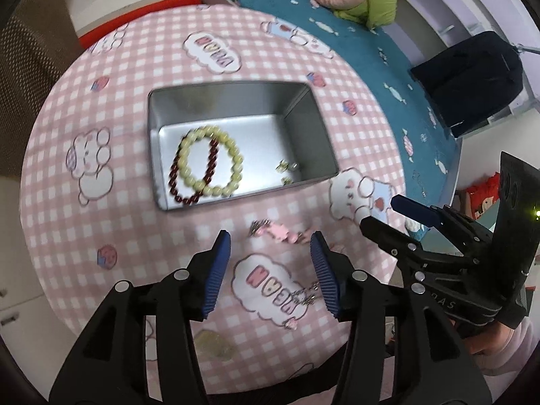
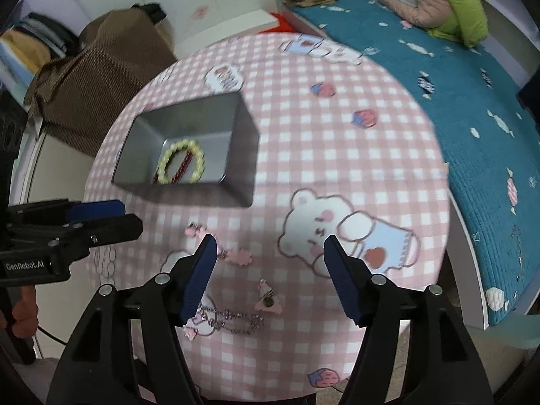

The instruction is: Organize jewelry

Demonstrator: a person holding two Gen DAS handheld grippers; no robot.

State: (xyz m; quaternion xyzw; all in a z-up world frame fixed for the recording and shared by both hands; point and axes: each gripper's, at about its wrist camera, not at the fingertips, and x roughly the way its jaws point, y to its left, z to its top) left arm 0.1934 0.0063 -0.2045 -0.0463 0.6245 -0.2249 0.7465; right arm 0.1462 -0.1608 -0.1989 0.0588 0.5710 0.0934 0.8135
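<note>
A grey metal tin (image 1: 305, 128) (image 2: 241, 128) sits on the round pink checked table. It holds a yellow bead bracelet (image 1: 233, 155) (image 2: 199, 158), a dark red bead bracelet (image 1: 173, 177) and small gold earrings (image 1: 285, 167). Pink hair clips (image 1: 275, 231) (image 2: 239, 256) lie on the cloth before the tin. A pink triangular clip (image 2: 268, 302) and a silver chain bracelet (image 2: 229, 319) (image 1: 307, 295) lie nearer. My left gripper (image 1: 270, 246) is open and empty over the pink clips. My right gripper (image 2: 270, 249) is open and empty above the triangular clip.
The tablecloth (image 1: 101, 219) has bear and strawberry prints. A bed with a teal cover (image 2: 472, 108) lies to the right. A brown covered chair (image 2: 94, 77) stands behind the table. A yellowish round object (image 1: 212, 342) lies near the table's front edge.
</note>
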